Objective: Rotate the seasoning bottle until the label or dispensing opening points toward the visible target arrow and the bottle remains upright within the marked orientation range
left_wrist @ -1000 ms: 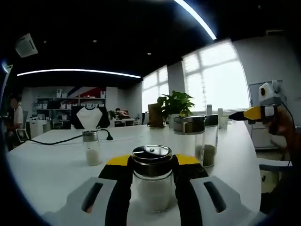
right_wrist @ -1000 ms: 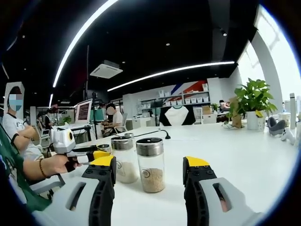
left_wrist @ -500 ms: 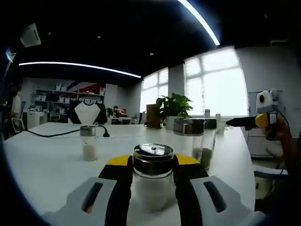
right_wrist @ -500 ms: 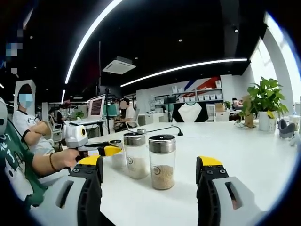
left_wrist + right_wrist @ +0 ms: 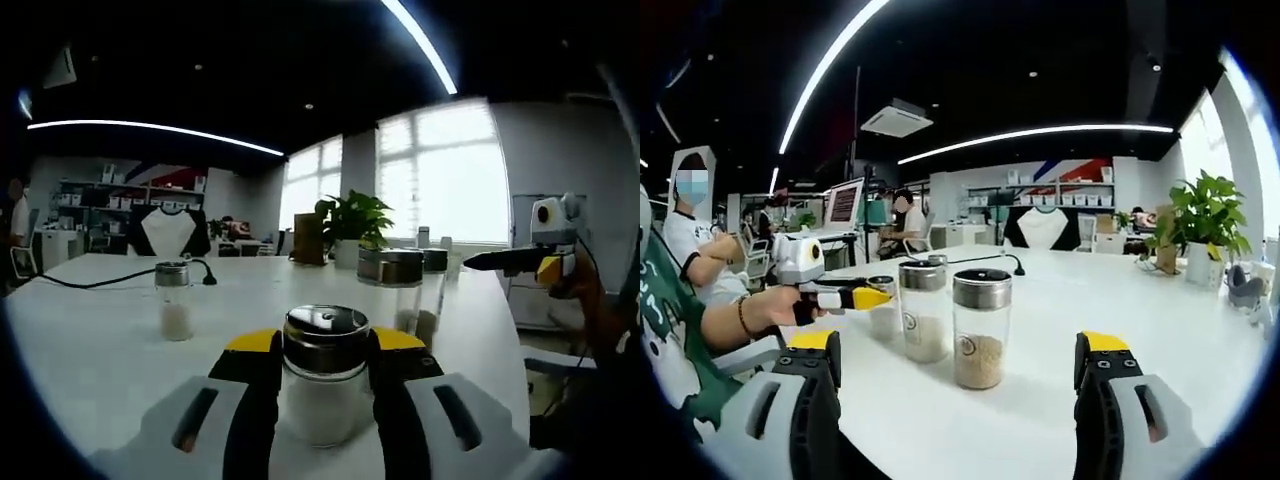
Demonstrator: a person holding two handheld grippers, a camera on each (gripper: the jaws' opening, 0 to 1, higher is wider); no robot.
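Left gripper view: the left gripper (image 5: 325,385) has its jaws clamped on the seasoning bottle (image 5: 324,385), a short glass jar with white stuff inside and a shiny metal lid, standing upright on the white table (image 5: 100,350). So the grab part looks done. I can't spot any target arrow or a label on it from here, so no idea how much turning is left; my guess is the rotation itself hasn't finished. Beyond the bottle and off to one side sits a small shaker (image 5: 173,302), and on the other side two taller jars (image 5: 398,288) stand close together, near enough that a wide swing of the jaws could clip them. A potted plant (image 5: 351,226) is further back, and the right gripper (image 5: 510,262) hangs in the air past the tall jars.

Right gripper view: the right gripper (image 5: 958,368) is spread wide, holding nothing. Ahead of it stand a jar of tan grains (image 5: 981,328) and a second jar (image 5: 923,310) just beside it, with the left gripper (image 5: 845,298) beyond those, held by a person's hand (image 5: 765,312).
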